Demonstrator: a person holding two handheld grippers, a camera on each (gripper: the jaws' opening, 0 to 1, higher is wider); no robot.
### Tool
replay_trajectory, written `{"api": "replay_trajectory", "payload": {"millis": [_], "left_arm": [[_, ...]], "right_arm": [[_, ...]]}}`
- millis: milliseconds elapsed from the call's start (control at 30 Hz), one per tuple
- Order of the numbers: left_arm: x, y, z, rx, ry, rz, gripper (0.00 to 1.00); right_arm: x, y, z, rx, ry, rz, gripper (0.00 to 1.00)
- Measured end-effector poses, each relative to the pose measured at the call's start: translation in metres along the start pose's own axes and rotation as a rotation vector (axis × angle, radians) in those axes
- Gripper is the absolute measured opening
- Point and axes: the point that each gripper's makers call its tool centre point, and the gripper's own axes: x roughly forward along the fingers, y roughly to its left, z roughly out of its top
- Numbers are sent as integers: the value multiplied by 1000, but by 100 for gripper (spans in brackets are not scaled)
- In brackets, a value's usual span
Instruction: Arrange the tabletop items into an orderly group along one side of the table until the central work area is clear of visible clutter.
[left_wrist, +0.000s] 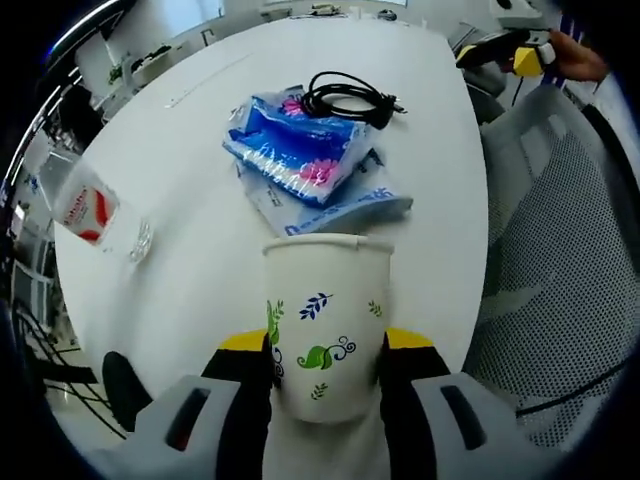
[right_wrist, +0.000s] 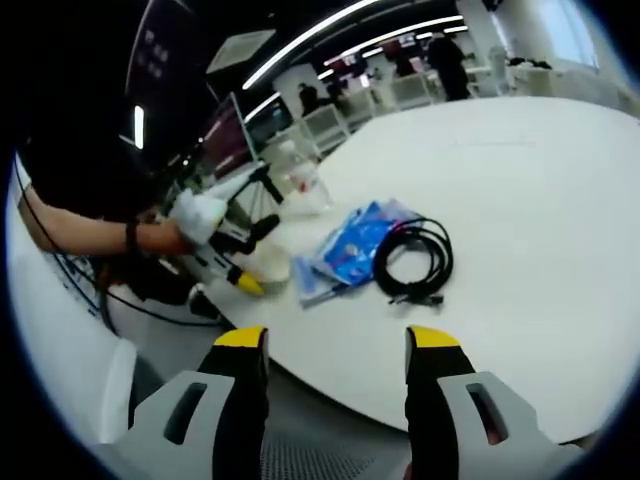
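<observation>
**Ana:** While the round white table (left_wrist: 200, 290) takes up most of the left gripper view, what lies on it?

**Ben:** Near the middle, a blue plastic packet with pink flowers (left_wrist: 295, 150) rests on a flatter blue and white packet (left_wrist: 345, 205). A coiled black cable (left_wrist: 350, 98) lies touching the far edge of the flowered packet. Off to one side, well apart from these, a clear plastic bottle with a red and white label (left_wrist: 95, 212) lies on its side.

**Ana:** And the paper cup?

**Ben:** The white cup with green and blue leaf prints (left_wrist: 326, 320) stands upright near the table edge, just this side of the packets. The left gripper (left_wrist: 326, 372) has both jaws pressed against its sides, closed on it.

**Ana:** The right gripper?

**Ben:** The right gripper (right_wrist: 336, 370) hangs off the table edge with its jaws spread wide, nothing between them. In its view a gloved hand (right_wrist: 200, 215) holds the left gripper at the cup beside the packets and cable.
</observation>
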Motion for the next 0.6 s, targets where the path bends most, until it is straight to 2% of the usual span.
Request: {"api": "replay_trajectory", "payload": {"millis": [233, 400, 600], "left_arm": [[-15, -6, 8, -111, -93, 22, 41], [-25, -13, 18, -182, -167, 34, 41], [-34, -28, 45, -268, -276, 37, 41]], "right_arm": [[1, 1, -2, -3, 0, 9, 53], [9, 13, -1, -20, 17, 42, 53], [21, 29, 13, -57, 18, 93, 53]]}}
